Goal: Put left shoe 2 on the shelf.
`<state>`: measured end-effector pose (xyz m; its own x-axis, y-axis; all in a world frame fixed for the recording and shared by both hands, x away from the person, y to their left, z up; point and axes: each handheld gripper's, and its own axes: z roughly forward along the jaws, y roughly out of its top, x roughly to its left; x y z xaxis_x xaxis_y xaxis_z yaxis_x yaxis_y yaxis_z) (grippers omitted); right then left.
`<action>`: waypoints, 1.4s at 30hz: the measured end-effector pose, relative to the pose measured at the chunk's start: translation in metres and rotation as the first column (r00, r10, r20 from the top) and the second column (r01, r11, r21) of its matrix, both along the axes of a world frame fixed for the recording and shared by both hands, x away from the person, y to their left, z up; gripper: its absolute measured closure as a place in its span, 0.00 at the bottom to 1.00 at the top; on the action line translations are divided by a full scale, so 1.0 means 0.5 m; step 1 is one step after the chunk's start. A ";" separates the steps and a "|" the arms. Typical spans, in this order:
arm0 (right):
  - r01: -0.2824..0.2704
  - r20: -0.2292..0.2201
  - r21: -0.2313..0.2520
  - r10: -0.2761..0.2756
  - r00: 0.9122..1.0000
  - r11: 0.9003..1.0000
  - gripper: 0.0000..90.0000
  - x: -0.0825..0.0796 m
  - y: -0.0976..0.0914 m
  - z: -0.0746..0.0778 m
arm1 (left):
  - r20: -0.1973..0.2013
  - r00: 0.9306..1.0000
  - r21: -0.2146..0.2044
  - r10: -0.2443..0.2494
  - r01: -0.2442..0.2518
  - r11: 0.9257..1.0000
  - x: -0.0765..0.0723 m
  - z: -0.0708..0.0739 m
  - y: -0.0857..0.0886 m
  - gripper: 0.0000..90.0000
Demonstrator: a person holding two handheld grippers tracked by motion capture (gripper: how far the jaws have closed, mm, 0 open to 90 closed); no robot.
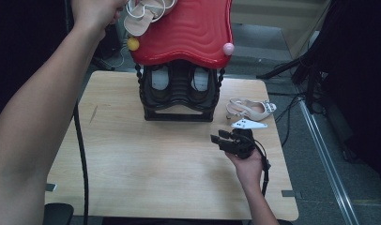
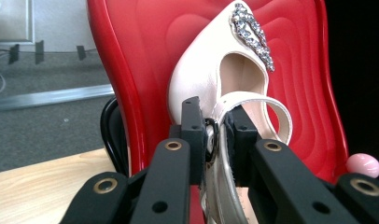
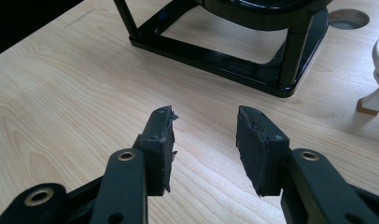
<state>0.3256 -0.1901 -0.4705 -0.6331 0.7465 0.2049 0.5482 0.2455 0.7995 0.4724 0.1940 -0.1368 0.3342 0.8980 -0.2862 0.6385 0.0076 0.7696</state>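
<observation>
Gleaming cream slingback shoe [image 2: 201,88] bears rhinestone trim.

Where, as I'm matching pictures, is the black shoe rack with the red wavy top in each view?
High view: black shoe rack with red wavy top, top centre.
Left gripper view: its red top, behind the cream shoe.
Right gripper view: its black base, upper middle.
Shared: light wooden table.

left tongs [image 2: 214,135] hiding shoe [image 2: 215,84] strap

Cream shoe [image 2: 201,88], ridged red rack top [image 2: 145,56]
</observation>
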 end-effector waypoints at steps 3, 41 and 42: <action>0.000 0.001 -0.001 0.000 1.000 1.000 0.64 -0.001 0.002 0.000 | -0.030 0.999 0.001 -0.016 0.017 1.000 -0.001 0.002 0.000 0.90; 0.010 0.010 -0.008 -0.010 1.000 1.000 0.64 0.000 0.002 0.002 | -0.102 0.990 0.008 -0.093 0.095 0.995 0.005 -0.042 -0.034 0.69; 0.012 0.014 -0.016 -0.012 1.000 1.000 0.64 0.000 0.001 0.002 | -0.097 0.991 0.017 -0.095 0.097 0.995 0.004 -0.039 -0.033 0.67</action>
